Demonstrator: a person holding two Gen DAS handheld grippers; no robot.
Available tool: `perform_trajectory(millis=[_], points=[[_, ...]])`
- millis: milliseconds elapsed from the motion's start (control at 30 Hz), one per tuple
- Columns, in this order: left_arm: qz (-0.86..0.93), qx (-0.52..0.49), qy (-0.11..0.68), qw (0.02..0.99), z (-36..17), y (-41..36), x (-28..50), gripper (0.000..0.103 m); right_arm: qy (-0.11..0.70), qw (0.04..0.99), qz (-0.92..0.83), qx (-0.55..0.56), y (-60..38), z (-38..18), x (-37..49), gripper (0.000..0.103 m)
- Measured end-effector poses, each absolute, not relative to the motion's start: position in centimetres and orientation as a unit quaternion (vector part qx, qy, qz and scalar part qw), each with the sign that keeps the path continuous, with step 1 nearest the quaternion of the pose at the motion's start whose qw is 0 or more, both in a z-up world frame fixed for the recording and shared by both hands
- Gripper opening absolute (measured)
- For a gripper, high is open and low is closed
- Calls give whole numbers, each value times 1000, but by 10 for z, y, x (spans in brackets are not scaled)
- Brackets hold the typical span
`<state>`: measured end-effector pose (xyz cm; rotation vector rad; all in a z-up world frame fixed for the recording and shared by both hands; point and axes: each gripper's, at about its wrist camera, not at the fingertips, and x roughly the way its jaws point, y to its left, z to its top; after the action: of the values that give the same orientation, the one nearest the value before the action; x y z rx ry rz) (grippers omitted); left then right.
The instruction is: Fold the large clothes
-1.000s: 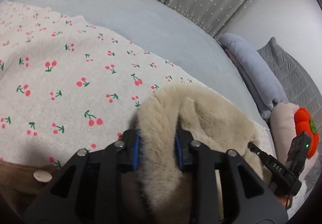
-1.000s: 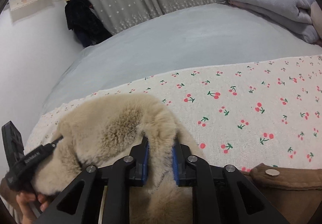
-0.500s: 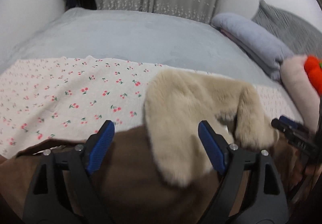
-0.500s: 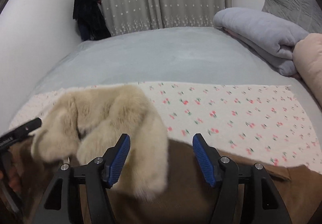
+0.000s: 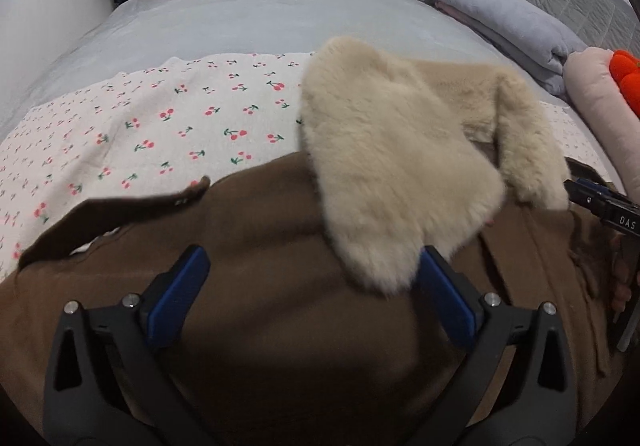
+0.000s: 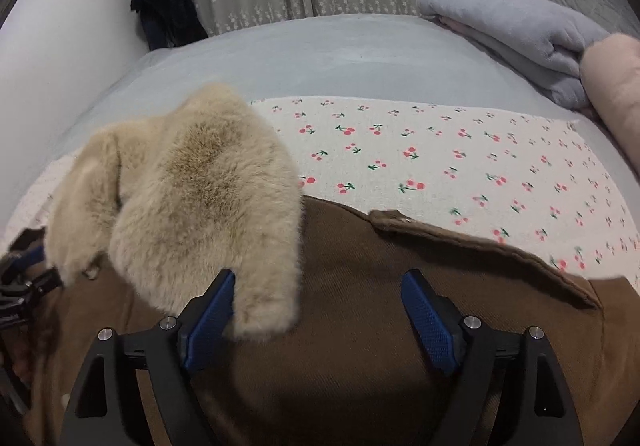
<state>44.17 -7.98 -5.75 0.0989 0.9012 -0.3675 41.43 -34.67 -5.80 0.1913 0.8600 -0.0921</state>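
Item: brown coat with cream fur collar, laid flat on the cherry-print cloth over the bed, ready for folding. I have my left gripper and right gripper opening, fingers wide, gripping nothing; collar tips only brush their inner blue pads.

L claw, R claw opening.
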Motion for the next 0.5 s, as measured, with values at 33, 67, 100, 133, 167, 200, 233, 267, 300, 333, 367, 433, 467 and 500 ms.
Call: perform_trajectory(millis=[33, 67, 100, 133, 167, 200, 233, 267, 300, 333, 367, 433, 467, 500], points=[[-178, 48, 430, 884, -49, -78, 431, 103, 413, 904, -42, 98, -351, -51, 403, 84], [-178, 51, 425, 886, -41, -75, 421, 103, 410, 906, -39, 97, -354, -44, 392, 84], [-180, 54, 420, 888, -33, -75, 410, 103, 407, 908, -39, 92, -357, -37, 381, 84], [-183, 58, 416, 889, -24, -73, 396, 103, 403, 910, -45, 83, -361, -29, 366, 84], [-185, 59, 413, 890, -16, -70, 381, 103, 399, 913, -50, 74, -364, -23, 352, 85], [-189, 56, 411, 890, -8, -67, 366, 103, 396, 914, -54, 66, -367, -17, 339, 85], [-193, 51, 411, 890, -3, -64, 354, 103, 395, 914, -65, 63, -373, -11, 323, 85], [-195, 45, 413, 888, 1, -60, 342, 103, 396, 913, -72, 61, -376, -10, 311, 85], [-194, 37, 419, 886, 6, -55, 326, 103, 398, 912, -78, 61, -382, -7, 298, 85], [-193, 30, 425, 884, 6, -50, 319, 103, 399, 911, -85, 60, -388, -5, 284, 85], [-189, 20, 435, 880, 7, -44, 306, 103, 399, 910, -92, 61, -392, -1, 270, 85], [-185, 7, 450, 874, 7, -37, 285, 103, 400, 908, -102, 68, -404, 4, 242, 85], [-183, 3, 453, 872, 8, -35, 273, 103, 402, 906, -110, 70, -409, 7, 229, 85], [-180, 0, 456, 872, 7, -32, 263, 103, 403, 905, -117, 71, -414, 10, 217, 85]])
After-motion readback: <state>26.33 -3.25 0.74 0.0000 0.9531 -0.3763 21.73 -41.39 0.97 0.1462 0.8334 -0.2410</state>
